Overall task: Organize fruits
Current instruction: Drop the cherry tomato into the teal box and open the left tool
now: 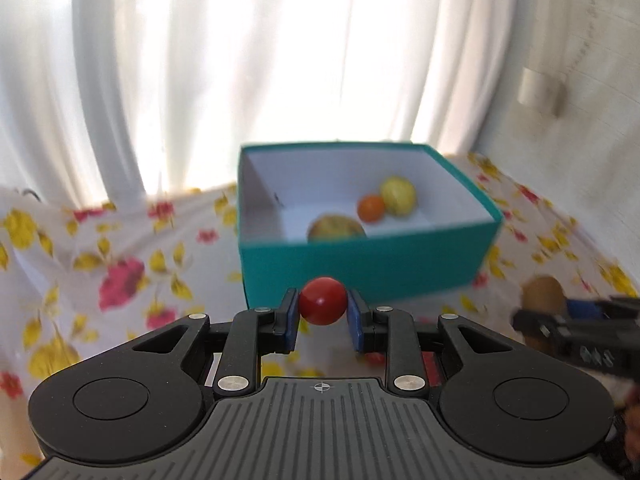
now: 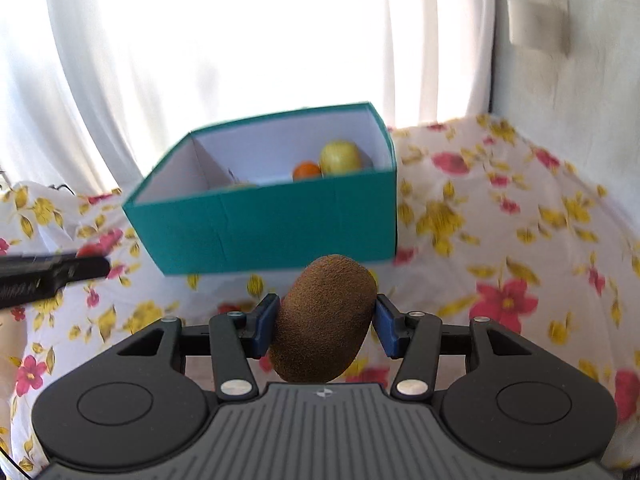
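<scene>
My left gripper is shut on a small red tomato and holds it above the cloth, in front of the teal box. My right gripper is shut on a brown kiwi, also in front of the teal box. Inside the box lie a yellow-green fruit, a small orange and a mottled yellow fruit. The right gripper with the kiwi shows at the right edge of the left wrist view. The left gripper's side shows at the left edge of the right wrist view.
A floral cloth covers the surface. White curtains hang behind the box. A wall with a white fitting stands at the right.
</scene>
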Available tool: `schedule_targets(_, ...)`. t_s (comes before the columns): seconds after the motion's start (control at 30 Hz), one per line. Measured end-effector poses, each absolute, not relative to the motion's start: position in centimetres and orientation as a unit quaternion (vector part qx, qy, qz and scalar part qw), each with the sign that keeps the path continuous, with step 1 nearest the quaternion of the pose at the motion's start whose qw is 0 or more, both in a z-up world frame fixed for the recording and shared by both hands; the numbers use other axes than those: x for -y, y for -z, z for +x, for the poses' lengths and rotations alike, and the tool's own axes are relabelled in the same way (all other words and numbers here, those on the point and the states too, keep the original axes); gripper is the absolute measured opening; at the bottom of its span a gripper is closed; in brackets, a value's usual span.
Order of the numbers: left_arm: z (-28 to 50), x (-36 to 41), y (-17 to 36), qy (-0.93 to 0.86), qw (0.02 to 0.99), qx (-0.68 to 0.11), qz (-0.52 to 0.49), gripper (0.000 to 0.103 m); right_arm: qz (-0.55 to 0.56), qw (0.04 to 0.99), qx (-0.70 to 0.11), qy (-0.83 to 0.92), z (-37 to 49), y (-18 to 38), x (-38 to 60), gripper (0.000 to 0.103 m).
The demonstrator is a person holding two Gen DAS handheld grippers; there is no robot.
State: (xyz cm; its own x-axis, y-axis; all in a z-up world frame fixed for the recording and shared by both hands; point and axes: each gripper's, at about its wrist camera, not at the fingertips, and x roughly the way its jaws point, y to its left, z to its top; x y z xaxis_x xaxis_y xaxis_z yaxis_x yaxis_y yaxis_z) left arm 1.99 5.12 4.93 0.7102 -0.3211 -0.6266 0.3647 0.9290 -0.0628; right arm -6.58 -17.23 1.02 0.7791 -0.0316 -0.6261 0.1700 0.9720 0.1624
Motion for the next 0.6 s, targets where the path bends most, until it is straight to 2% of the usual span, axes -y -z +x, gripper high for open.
schedule_targets(0.3,10.1,-3.3,-6.2,0.133,0.935,-0.328,-0.021,0.028,0.093,0.944,-0.314,0.034,-5.6,-2.2,19.0,0.05)
schedule_targets(0.6,14.7,-0.2,-2.3,0.096,0.922,-0.375,-0.009,0.031,0.087,0.949,-0.303,0.018,-5.8,-2.9,20.5,0.05)
